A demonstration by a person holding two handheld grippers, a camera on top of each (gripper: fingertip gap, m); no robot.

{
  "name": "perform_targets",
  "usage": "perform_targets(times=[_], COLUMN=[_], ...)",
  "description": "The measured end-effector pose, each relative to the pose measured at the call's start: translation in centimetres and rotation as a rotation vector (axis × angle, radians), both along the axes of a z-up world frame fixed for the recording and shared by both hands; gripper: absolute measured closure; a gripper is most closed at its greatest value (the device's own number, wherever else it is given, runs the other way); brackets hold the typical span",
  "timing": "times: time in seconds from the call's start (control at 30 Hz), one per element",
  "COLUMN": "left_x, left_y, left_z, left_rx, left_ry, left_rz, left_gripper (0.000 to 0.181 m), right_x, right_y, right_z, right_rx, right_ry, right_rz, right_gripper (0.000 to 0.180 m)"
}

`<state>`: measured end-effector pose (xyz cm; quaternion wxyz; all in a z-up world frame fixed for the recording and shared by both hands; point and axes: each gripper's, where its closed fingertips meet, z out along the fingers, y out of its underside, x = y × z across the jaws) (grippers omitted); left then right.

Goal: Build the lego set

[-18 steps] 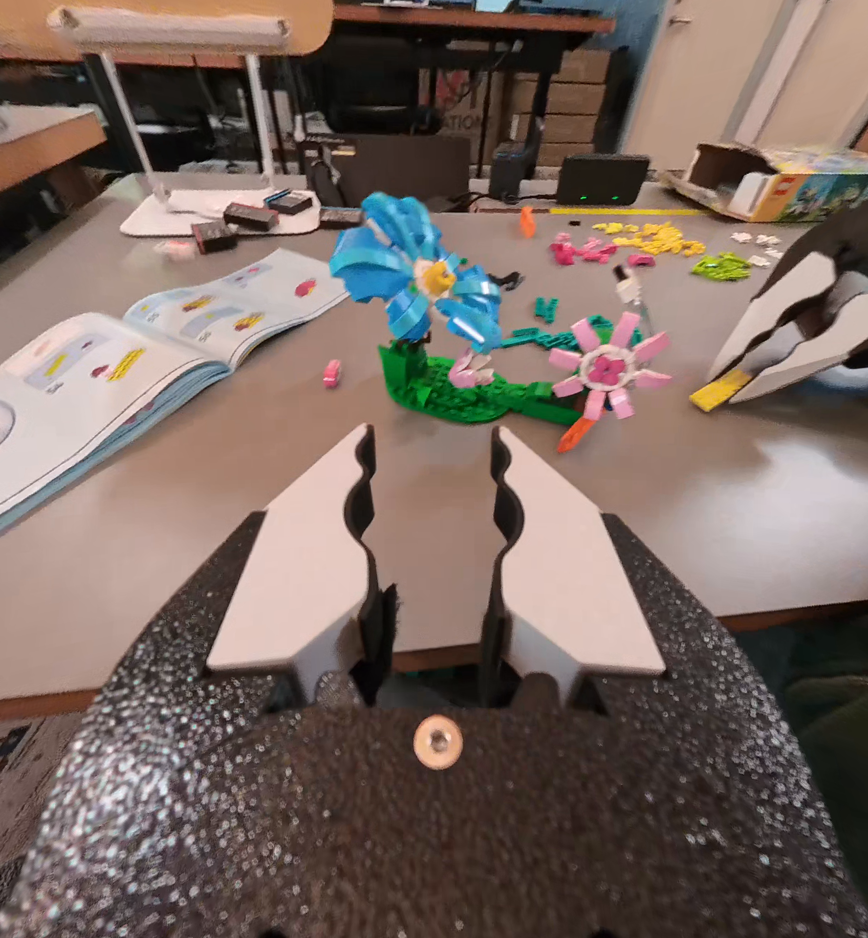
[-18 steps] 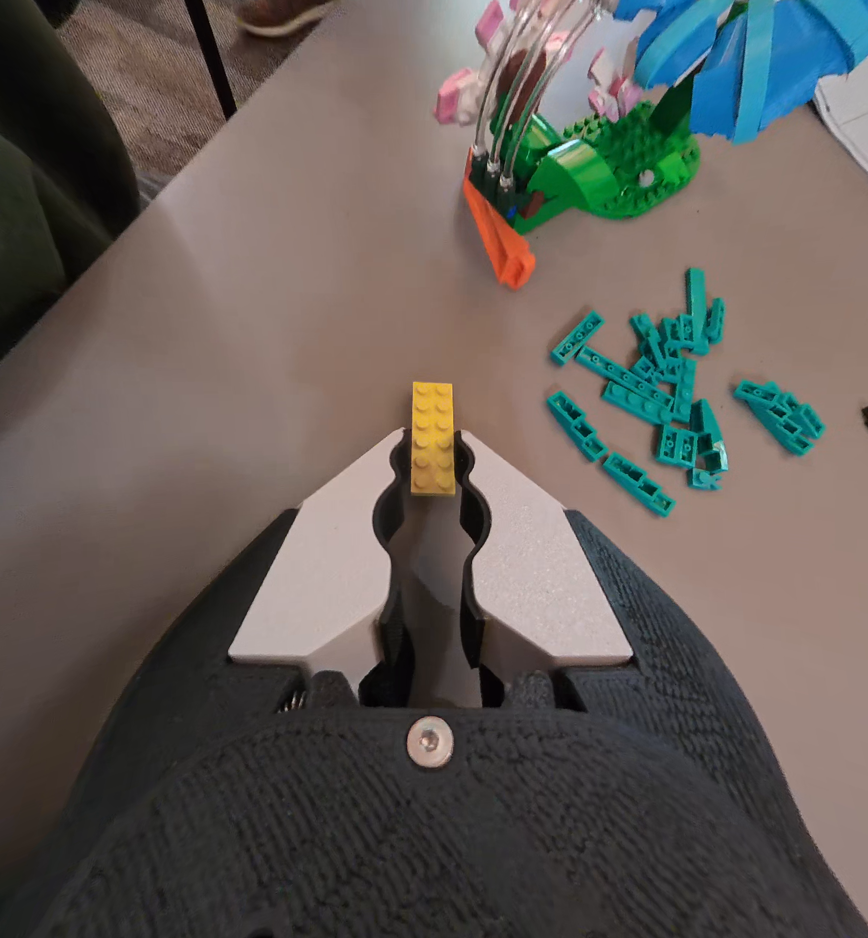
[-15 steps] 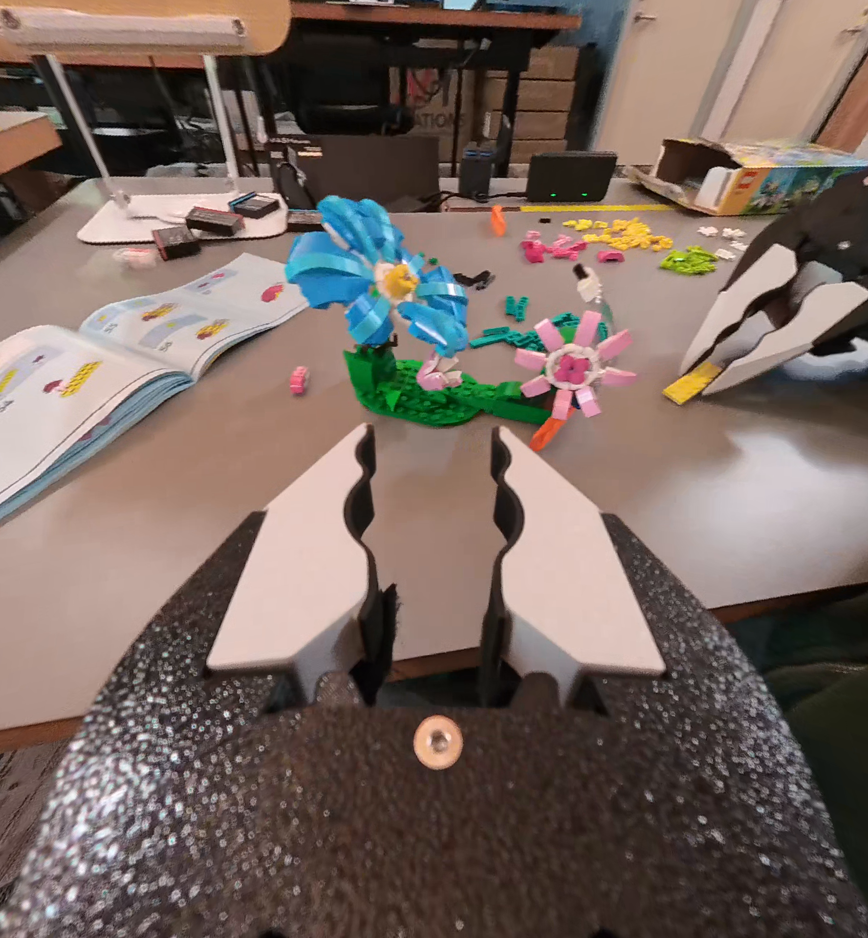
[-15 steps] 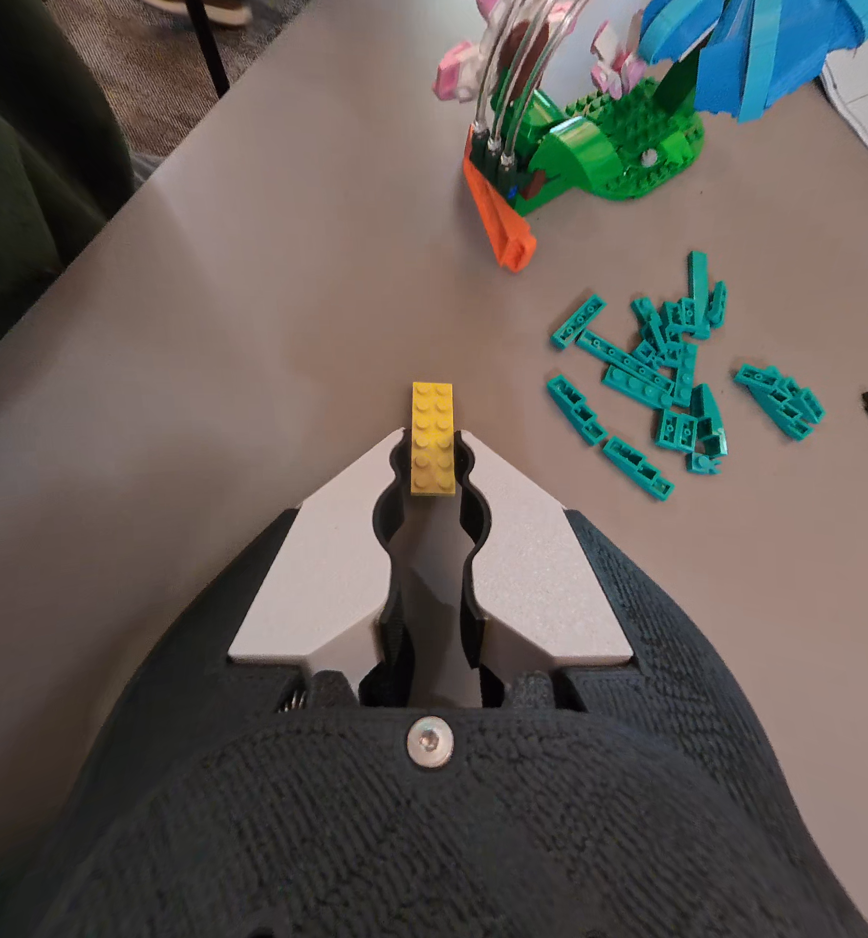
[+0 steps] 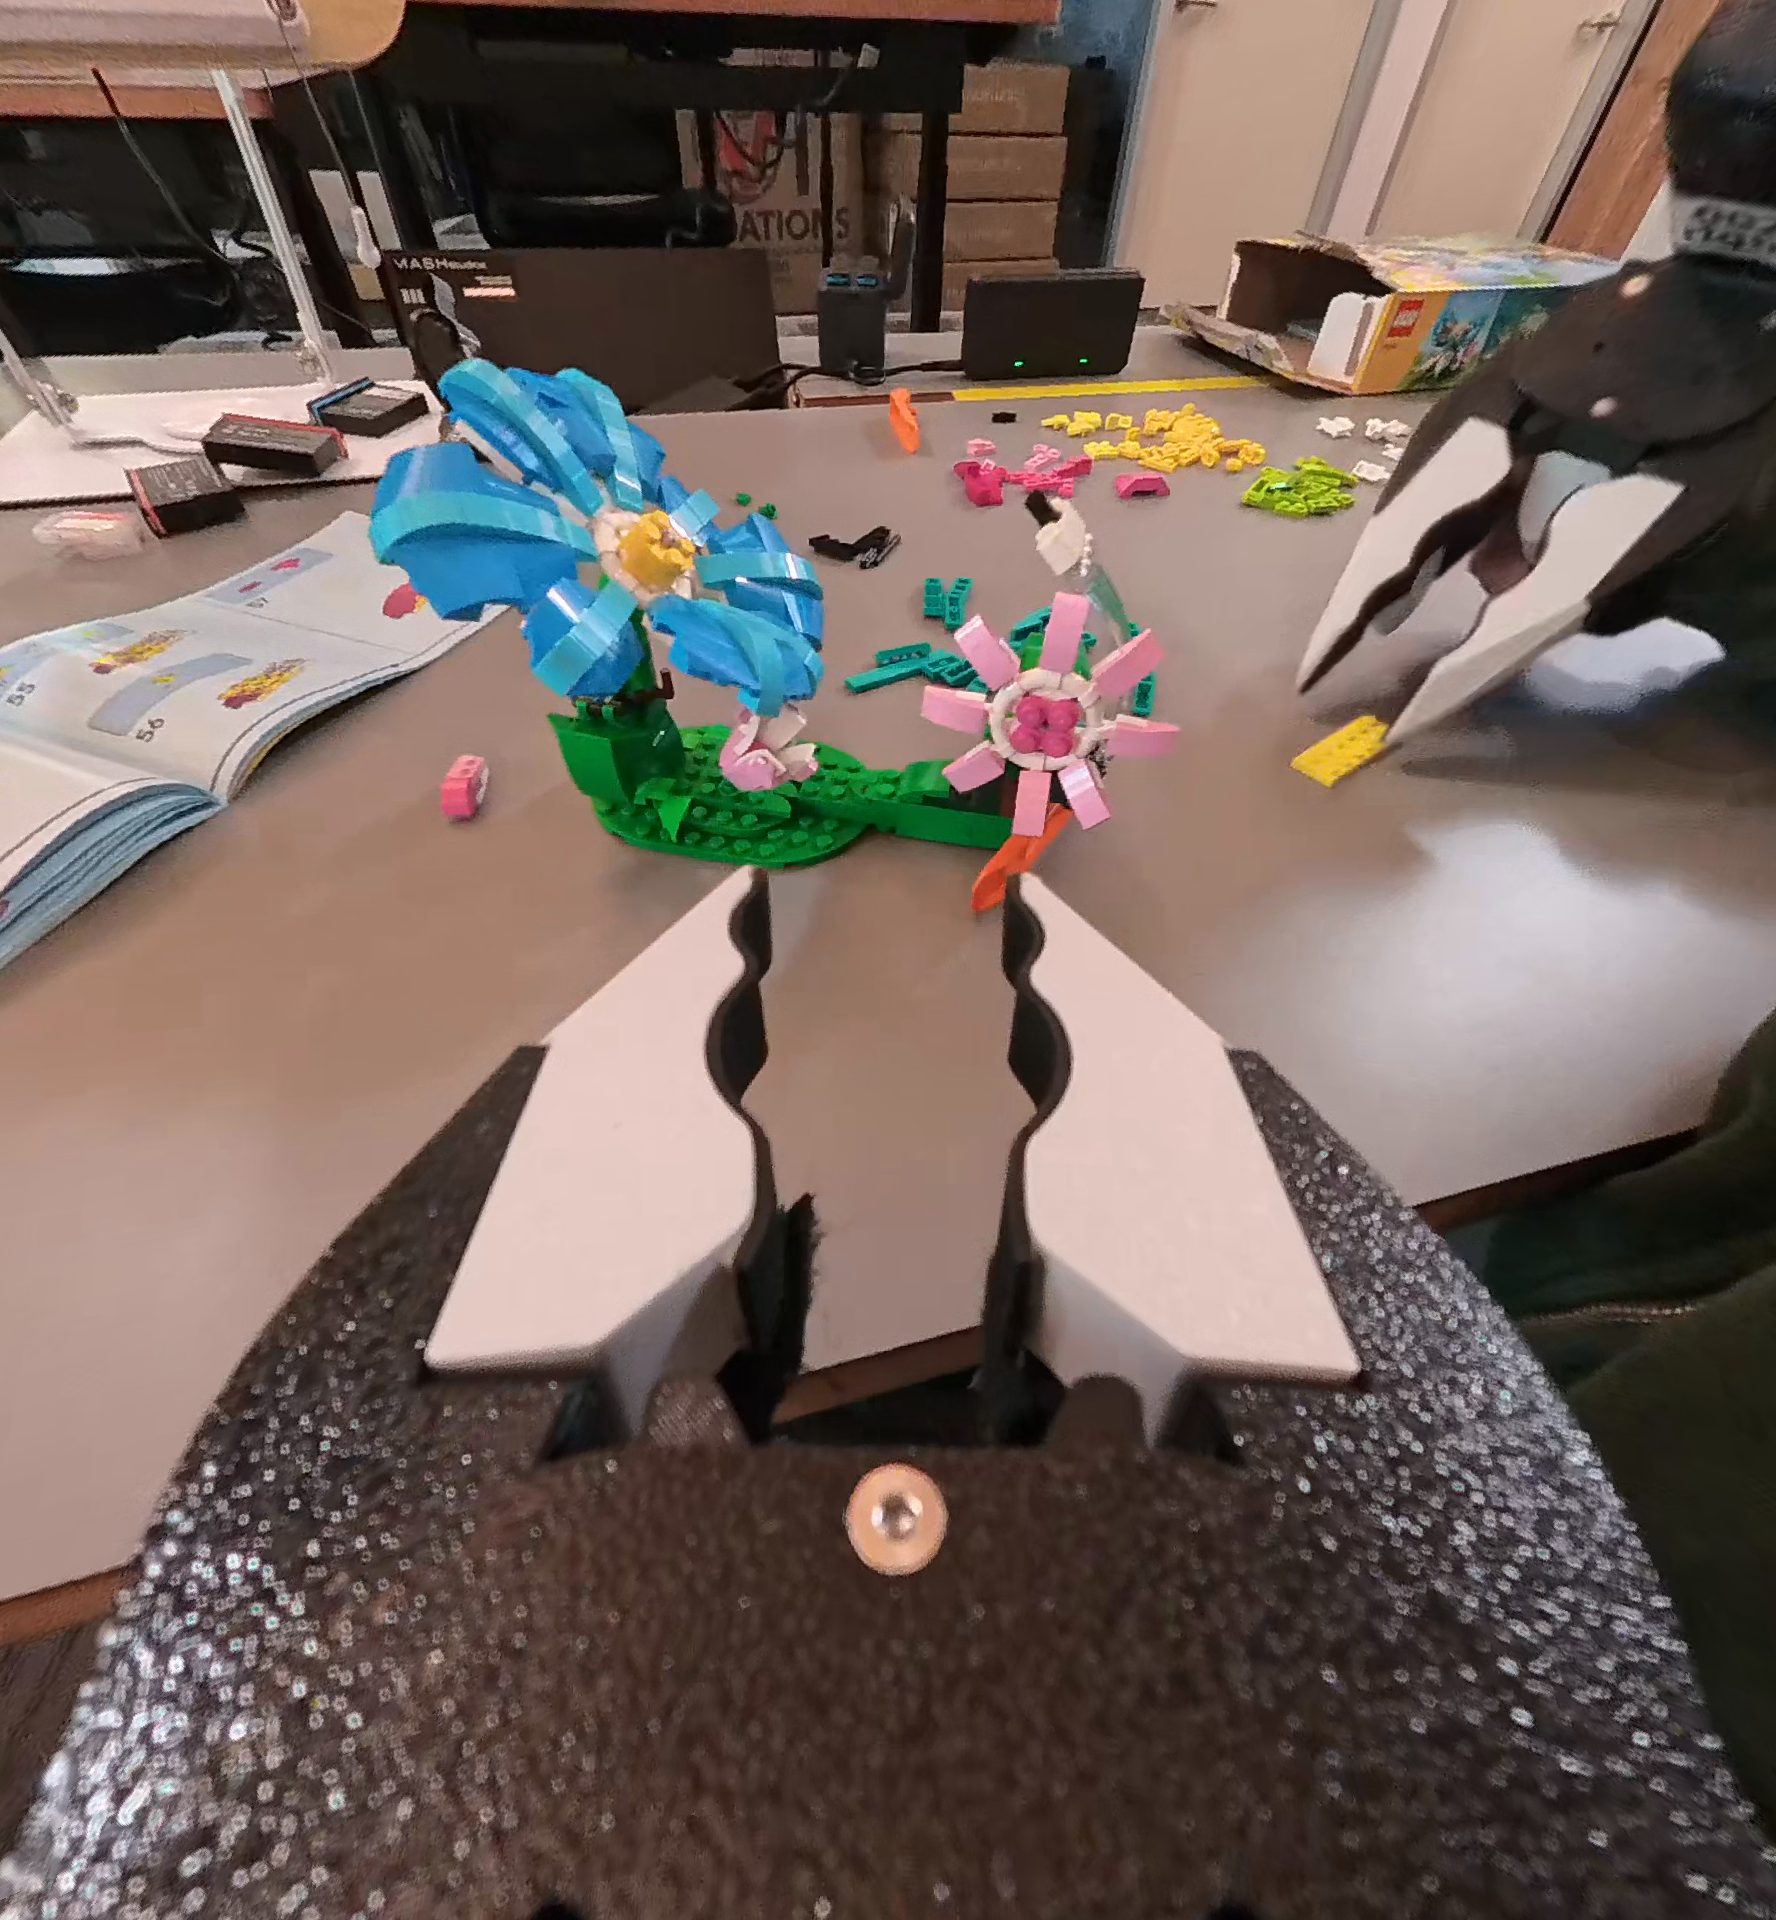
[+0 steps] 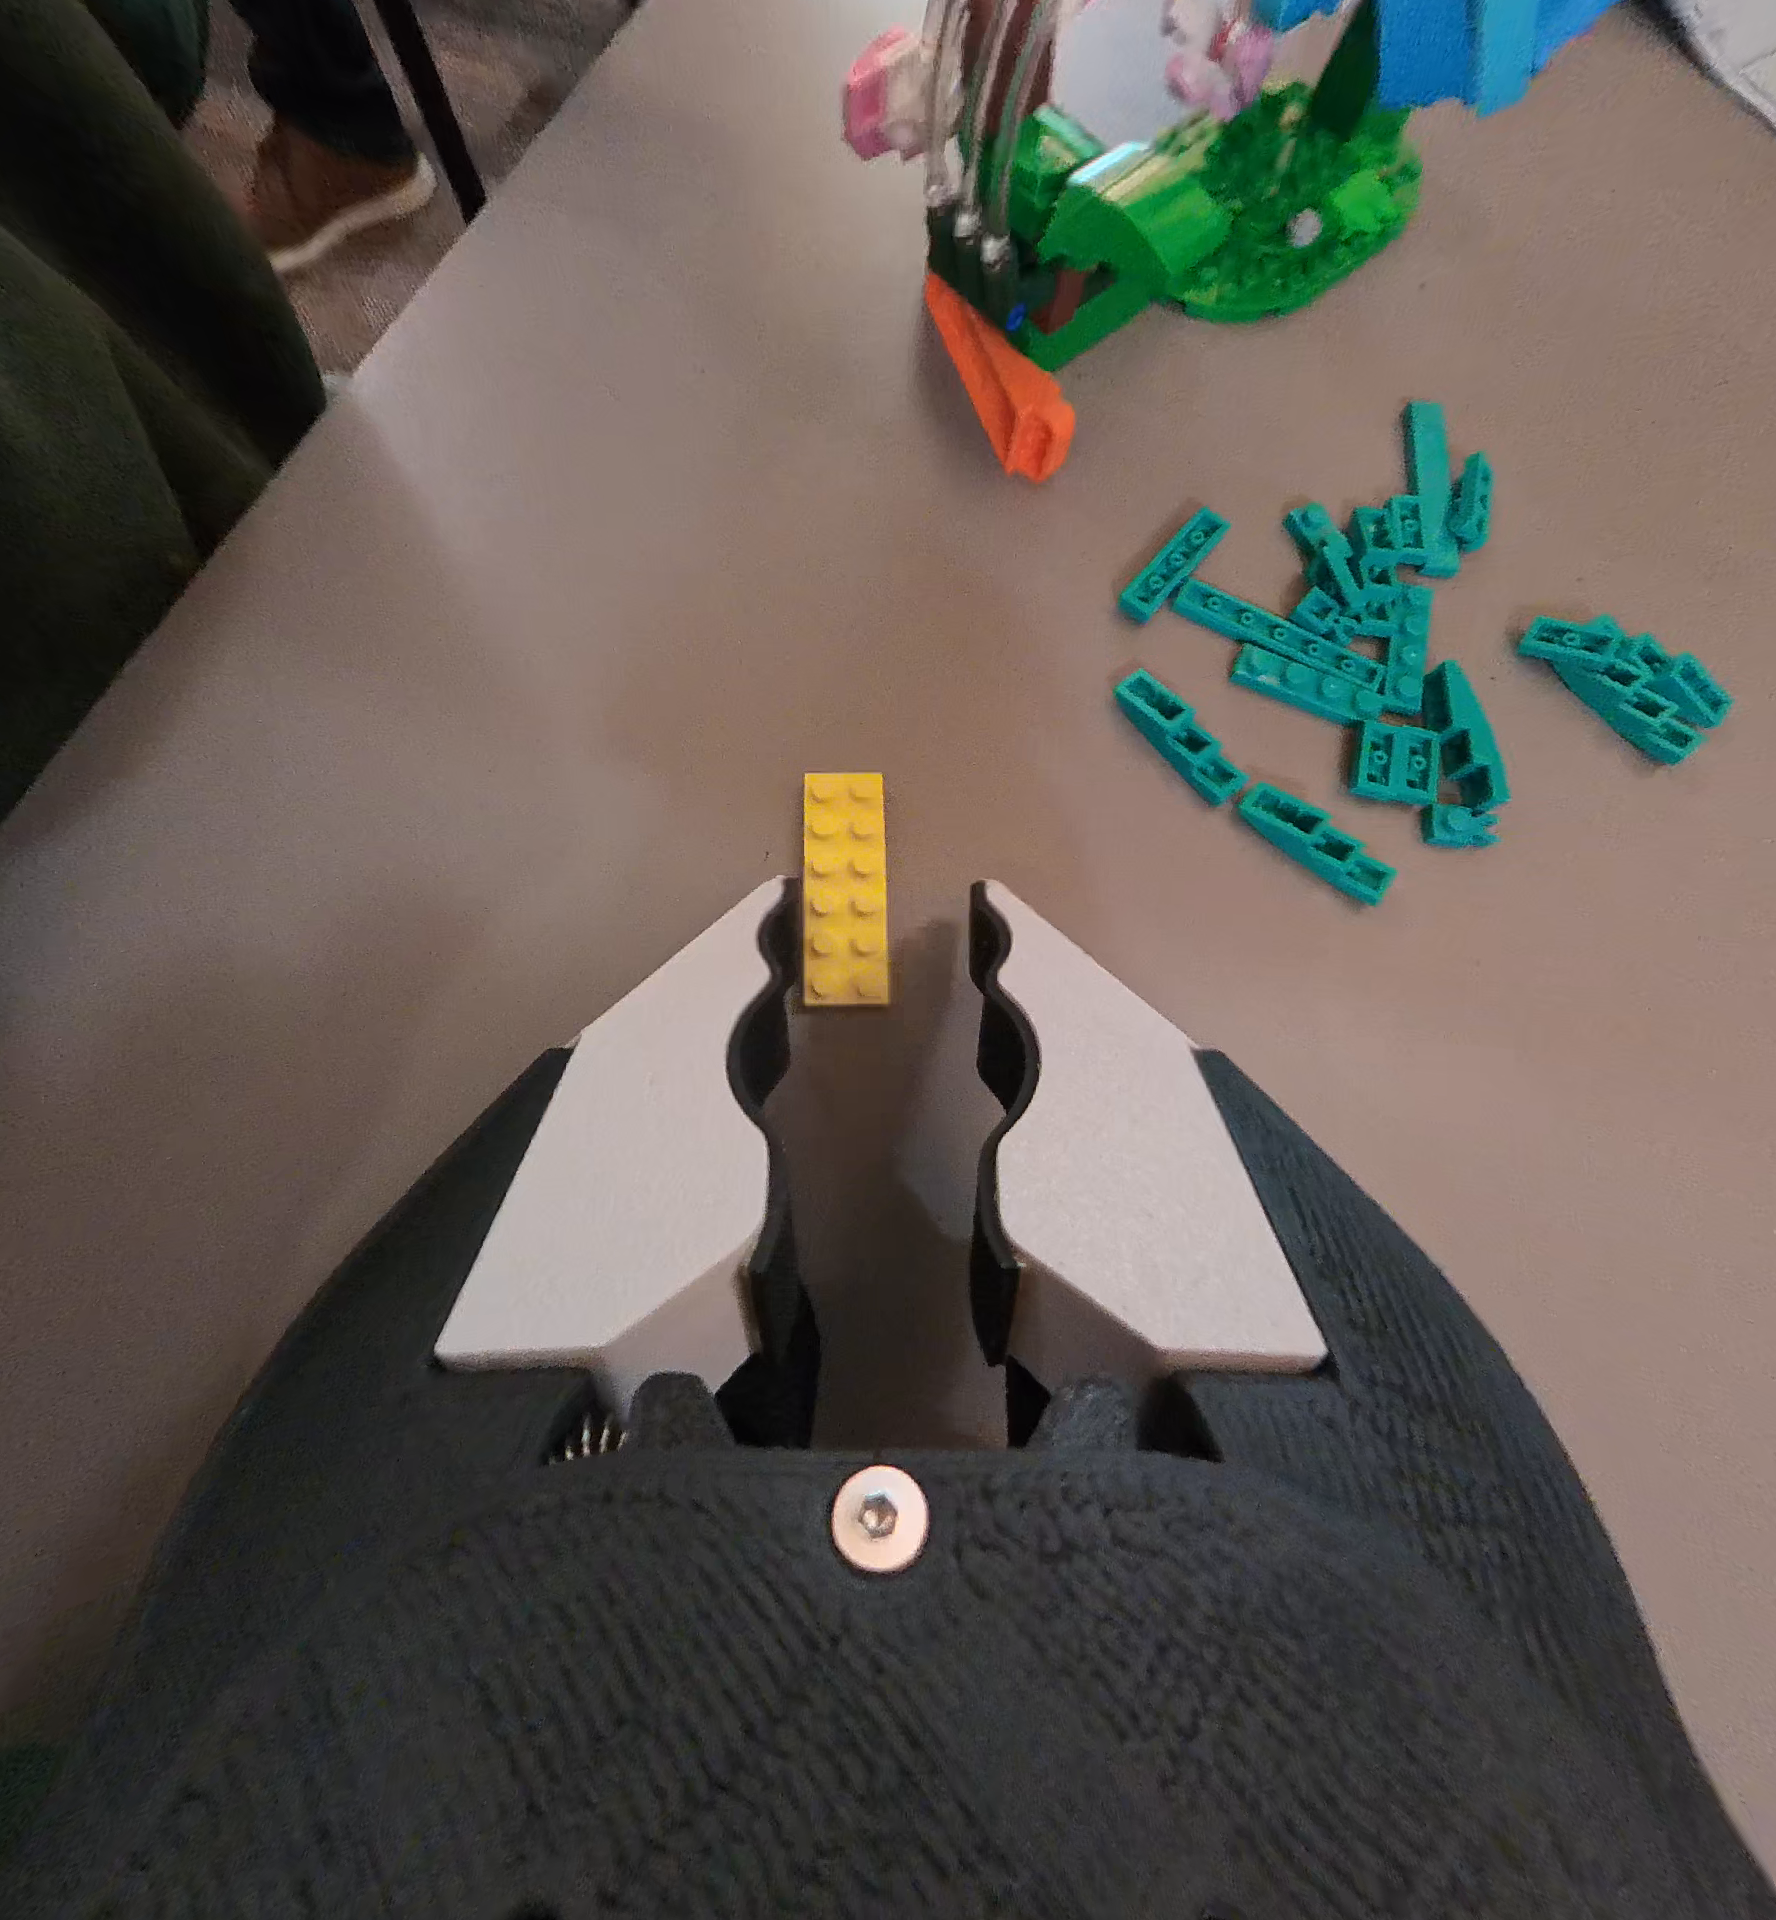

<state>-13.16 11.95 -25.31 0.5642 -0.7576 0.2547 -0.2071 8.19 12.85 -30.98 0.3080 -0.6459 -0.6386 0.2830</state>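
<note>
We count two built flowers on one green base point(image 5: 749, 821) — a big blue flower point(image 5: 593, 551) and a smaller pink flower point(image 5: 1045, 717). One yellow plate point(image 6: 844, 888) lies flat on the bench point(image 6: 572, 623), and we see one orange piece point(image 6: 1003, 400) at the base's end. One loose pink brick point(image 5: 463, 787) sits by one open instruction booklet point(image 5: 115, 717). Teal pieces point(image 6: 1383, 665) lie in one loose heap, well over a dozen — we cannot count them exactly. Farther back we see one yellow pile point(image 5: 1159, 436), one magenta pile point(image 5: 1029, 478), one lime pile point(image 5: 1294, 488), one torn box point(image 5: 1383, 312) and three small black blocks point(image 5: 276, 442).
</note>
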Motion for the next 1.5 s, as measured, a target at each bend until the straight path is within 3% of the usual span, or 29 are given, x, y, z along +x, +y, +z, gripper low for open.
perform_targets(times=[0.1,0.2,0.33,0.43,0.73,1.17,1.5], left_x=[-0.4,-0.8,-0.9,-0.7,-0.8,-0.9,-0.5], left_y=[0.1,0.2,0.3,0.3,0.4,0.6,0.5], left_z=[0.3,0.7,0.6,0.3,0.2,-0.2,-0.7], left_rx=[0.01,0.018,0.021,0.013,0.006,-0.023,-0.042], left_ry=[-0.003,-0.01,-0.01,-0.001,0.001,-0.019,-0.016], left_rz=[0.013,0.023,0.028,0.026,0.028,0.02,0.003], left_gripper=[0.138,0.138,0.138,0.138,0.138,0.137,0.137], right_x=[1.4,4.2,7.9,8.7,9.0,9.4,9.2], right_y=[2.1,7.1,13.9,17.0,20.9,21.8,21.6], right_z=[1.6,2.2,1.8,0.7,-0.7,-0.7,-0.4], right_rx=[-0.023,0.016,0.05,0.005,-0.024,-0.009,0.138], right_ry=[0.092,0.123,0.098,0.065,-0.001,0.023,-0.027], right_rz=[-0.118,-0.351,-0.646,-0.746,-0.832,-0.825,-0.815], right_gripper=[0.146,0.146,0.152,0.153,0.149,0.148,0.153])
